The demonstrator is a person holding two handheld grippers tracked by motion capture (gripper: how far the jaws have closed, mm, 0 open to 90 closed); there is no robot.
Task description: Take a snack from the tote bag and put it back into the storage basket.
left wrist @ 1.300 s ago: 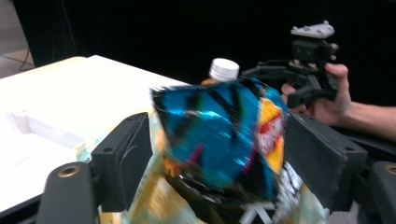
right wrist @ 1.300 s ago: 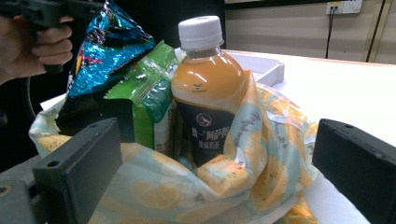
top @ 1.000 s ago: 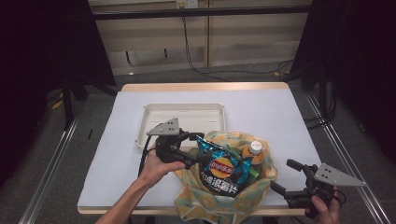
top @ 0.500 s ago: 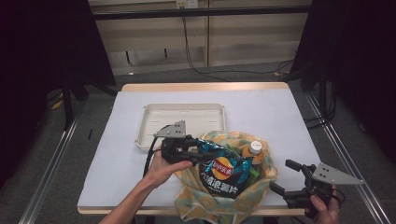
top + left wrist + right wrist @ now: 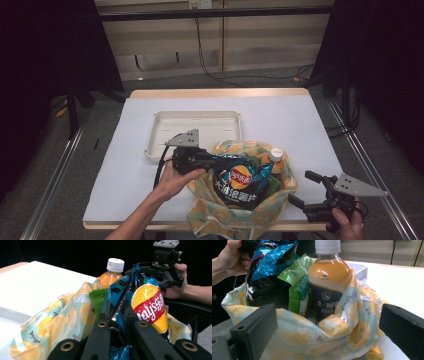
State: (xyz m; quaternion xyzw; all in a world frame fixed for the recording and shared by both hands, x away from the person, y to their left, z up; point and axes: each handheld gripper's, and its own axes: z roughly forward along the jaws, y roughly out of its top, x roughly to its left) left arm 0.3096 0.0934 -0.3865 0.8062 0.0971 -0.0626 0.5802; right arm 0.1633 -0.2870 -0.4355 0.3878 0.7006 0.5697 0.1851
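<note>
Chip bag (image 5: 239, 181) is standing upright in the lemon-print bag (image 5: 220, 220), lower centre of the high view. Left gripper (image 5: 200, 159) is clamping the bag's top seam, having just been closing on it. Right gripper (image 5: 306, 192), jaws wide, is waiting lower right, well apart.

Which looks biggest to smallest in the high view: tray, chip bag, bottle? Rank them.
1. Tray, largest.
2. Chip bag, partly sunk in the cloth bag, so more may be hidden.
3. Bottle, smallest; mostly hidden.
</note>
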